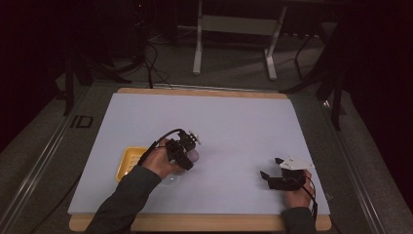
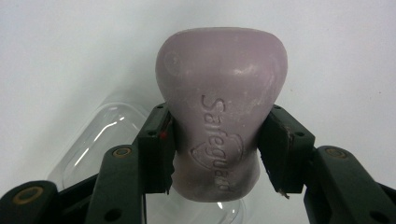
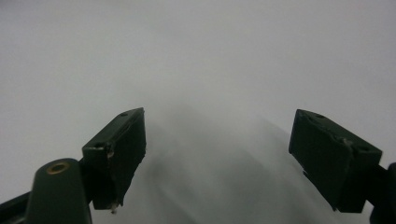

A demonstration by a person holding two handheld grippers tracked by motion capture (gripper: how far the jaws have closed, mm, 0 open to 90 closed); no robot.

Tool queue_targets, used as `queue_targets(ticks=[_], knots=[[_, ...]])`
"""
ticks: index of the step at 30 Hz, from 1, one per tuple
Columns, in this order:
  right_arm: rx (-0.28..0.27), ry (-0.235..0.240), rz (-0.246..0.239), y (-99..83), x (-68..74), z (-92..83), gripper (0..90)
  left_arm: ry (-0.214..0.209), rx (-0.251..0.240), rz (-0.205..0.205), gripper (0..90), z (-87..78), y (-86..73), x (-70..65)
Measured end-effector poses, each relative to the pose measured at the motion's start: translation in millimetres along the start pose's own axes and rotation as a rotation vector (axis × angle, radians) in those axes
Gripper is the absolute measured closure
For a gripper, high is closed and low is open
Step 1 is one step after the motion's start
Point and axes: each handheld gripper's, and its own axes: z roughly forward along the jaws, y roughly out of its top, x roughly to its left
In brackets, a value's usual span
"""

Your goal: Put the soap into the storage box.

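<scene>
Left gripper clamps the soap at its waist, carrying it above the clear lid near the mat's front-left area, beside the yellow tray. Right gripper rests spread and empty near the front-right corner. Step in hand: transport. Next move likely requires lowering the soap into the tray before release.

High view: room dim, corners near black, floor murky; white surface is brightest area, evenly lit, no glare. Soft short shadows under hands. Image grainy, low detail.
Left gripper view: bright, sharp; soap crisp, embossed lettering readable; faint highlights on clear plastic tray.
Right gripper view: pale surface hazy, out of focus; broad soft shadow between tongs; corners slightly darker.
</scene>
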Motion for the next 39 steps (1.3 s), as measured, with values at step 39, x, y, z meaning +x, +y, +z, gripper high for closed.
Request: queue_targets(ticks=[39], knots=[[0.001, 0.001, 0.004, 0.0, 0.0, -0.1, 18.5, 0.021, -0.01, -0.076, 49.9, -16.8, -24.0, 24.4]])
